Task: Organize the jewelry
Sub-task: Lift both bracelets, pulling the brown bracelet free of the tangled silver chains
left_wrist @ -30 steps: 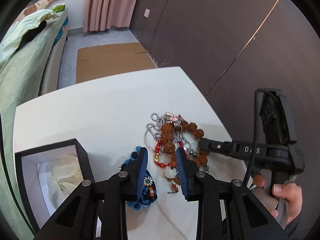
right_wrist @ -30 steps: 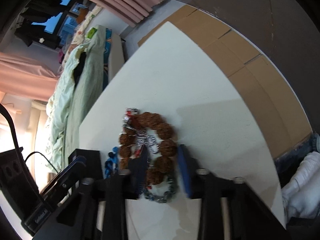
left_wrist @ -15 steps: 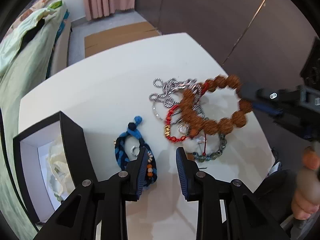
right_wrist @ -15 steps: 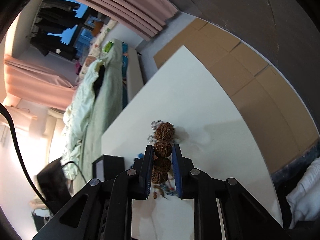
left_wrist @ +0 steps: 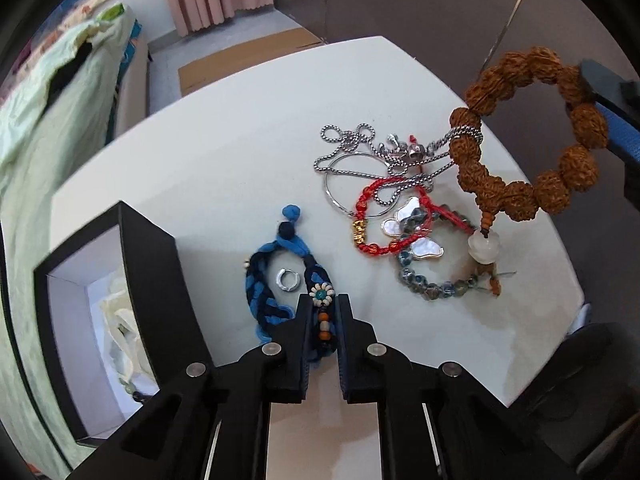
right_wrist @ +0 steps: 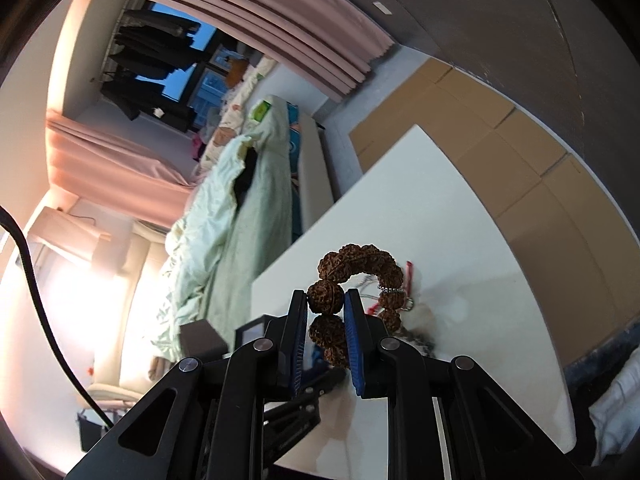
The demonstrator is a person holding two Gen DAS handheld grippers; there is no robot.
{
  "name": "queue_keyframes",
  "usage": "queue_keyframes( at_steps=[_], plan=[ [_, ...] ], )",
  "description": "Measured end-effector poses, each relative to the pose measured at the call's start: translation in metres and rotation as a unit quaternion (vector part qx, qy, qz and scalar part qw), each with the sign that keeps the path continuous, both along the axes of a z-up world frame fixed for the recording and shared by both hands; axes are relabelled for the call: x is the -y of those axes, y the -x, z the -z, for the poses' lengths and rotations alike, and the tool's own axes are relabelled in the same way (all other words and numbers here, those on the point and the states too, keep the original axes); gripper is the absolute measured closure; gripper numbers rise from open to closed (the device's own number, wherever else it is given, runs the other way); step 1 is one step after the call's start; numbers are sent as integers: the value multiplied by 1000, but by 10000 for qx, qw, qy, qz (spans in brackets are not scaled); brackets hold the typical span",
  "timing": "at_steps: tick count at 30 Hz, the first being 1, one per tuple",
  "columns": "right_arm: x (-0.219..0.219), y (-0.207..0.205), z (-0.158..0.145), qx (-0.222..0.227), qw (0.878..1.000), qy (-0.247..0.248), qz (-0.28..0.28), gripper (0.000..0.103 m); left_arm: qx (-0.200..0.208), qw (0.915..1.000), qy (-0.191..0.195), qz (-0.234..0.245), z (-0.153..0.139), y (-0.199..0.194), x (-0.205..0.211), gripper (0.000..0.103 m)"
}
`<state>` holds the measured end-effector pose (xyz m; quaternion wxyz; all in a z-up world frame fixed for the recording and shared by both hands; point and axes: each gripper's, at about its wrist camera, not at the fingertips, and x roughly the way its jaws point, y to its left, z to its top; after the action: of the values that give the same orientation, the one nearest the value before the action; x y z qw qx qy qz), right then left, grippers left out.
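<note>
- Since a second earlier, your right gripper (right_wrist: 326,306) had lifted the brown bracelet of large knobbly seed beads (left_wrist: 532,136) clear of the pile, and your left gripper (left_wrist: 323,312) had come down over the blue braided fabric bracelet (left_wrist: 276,280).
- Your left jaws had just been closing, and they stood narrow around the bracelet's small bead strand, which lay between them; the pads looked to be pressing on it.
- Your right jaws were clamped on one seed bead, the rest of the loop hanging in the air above the right edge of the white table (left_wrist: 224,152).
- A silver rope chain (left_wrist: 360,148) was still looped over the seed bracelet, so it was not free.
- The blue bracelet lay near the front edge, long axis running away from your left gripper, directly under it.
- The open black box with white lining (left_wrist: 132,280) sat at the front left corner, just beside the blue bracelet, so I judge your left hand had the shorter carry.
</note>
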<state>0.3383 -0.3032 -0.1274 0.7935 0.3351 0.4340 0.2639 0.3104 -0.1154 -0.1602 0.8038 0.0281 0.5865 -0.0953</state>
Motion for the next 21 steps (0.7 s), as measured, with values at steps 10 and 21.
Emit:
queue_keyframes(
  at_steps=[10,21],
  plan=[
    [-1,12,-20,316,9992,-244,42,83,682,9966,435,-123,-54,10,-20,92],
    [-9,31,-55,1005,9906,-918,-121,83,1285,9877,859,-221,-112,22,-34,92]
  ],
)
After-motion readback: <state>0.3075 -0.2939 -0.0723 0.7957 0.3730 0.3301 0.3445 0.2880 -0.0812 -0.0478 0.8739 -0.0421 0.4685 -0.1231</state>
